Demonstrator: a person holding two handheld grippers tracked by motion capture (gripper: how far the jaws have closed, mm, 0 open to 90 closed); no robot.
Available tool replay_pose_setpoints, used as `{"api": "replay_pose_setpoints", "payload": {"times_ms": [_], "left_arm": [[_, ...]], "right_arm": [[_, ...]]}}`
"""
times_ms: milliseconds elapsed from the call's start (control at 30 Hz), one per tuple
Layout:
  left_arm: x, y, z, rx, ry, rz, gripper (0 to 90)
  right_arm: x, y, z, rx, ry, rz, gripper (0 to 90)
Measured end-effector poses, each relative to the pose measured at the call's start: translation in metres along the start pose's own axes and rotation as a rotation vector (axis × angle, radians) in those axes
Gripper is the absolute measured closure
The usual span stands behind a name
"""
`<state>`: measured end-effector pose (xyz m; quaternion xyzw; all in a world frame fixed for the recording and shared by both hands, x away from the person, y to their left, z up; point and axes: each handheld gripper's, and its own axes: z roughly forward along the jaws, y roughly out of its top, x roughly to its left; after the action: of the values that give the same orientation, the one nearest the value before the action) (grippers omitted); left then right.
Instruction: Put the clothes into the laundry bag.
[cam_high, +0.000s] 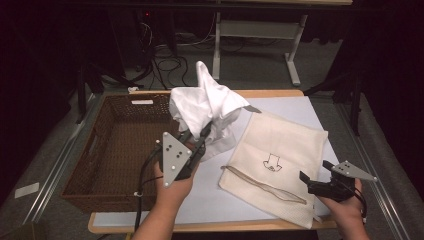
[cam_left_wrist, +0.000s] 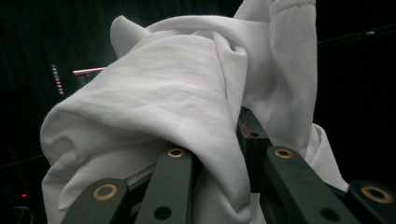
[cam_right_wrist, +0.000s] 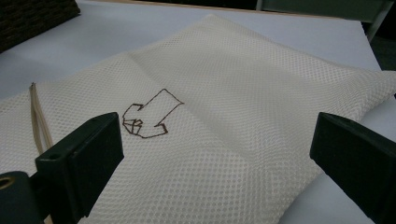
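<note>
- My left tool (cam_high: 199, 136) is clenched on the white shirt (cam_high: 207, 107), holding it bunched in the air just beside the mesh bag (cam_high: 280, 150), between the bag and the basket (cam_high: 117, 145).
- My right tool (cam_high: 314, 175) is released, jaws wide, low over the bag's near corner.
- Risk, as I judge it: the loose folds could slip free or drag over the bag and shove it across the tabletop (cam_high: 210, 197).
- The bag's mouth lies flat, so stuffing could snag.

A dim room: grey carpet (cam_high: 260, 65), tangled cables (cam_high: 167, 62) (near a white desk frame (cam_high: 295, 55)).
</note>
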<state>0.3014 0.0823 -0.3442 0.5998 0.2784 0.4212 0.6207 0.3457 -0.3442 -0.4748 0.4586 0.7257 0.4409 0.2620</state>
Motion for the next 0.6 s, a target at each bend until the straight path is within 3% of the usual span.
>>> {"api": "replay_pose_setpoints", "payload": {"times_ms": [267,467,600], "left_arm": [[-0.025,-0.028,-0.004,0.038,-0.091,-0.028,78.7],[-0.028,-0.042,-0.015,0.075,-0.117,-0.038,78.6],[-0.028,-0.056,-0.024,0.110,-0.113,-0.014,78.4]], "right_arm": [[0.000,0.000,0.000,-0.001,0.007,-0.009,3.7],[0.003,0.000,0.000,-0.006,0.019,-0.022,8.4],[0.011,0.001,0.000,0.001,0.044,-0.050,12.7]]}}
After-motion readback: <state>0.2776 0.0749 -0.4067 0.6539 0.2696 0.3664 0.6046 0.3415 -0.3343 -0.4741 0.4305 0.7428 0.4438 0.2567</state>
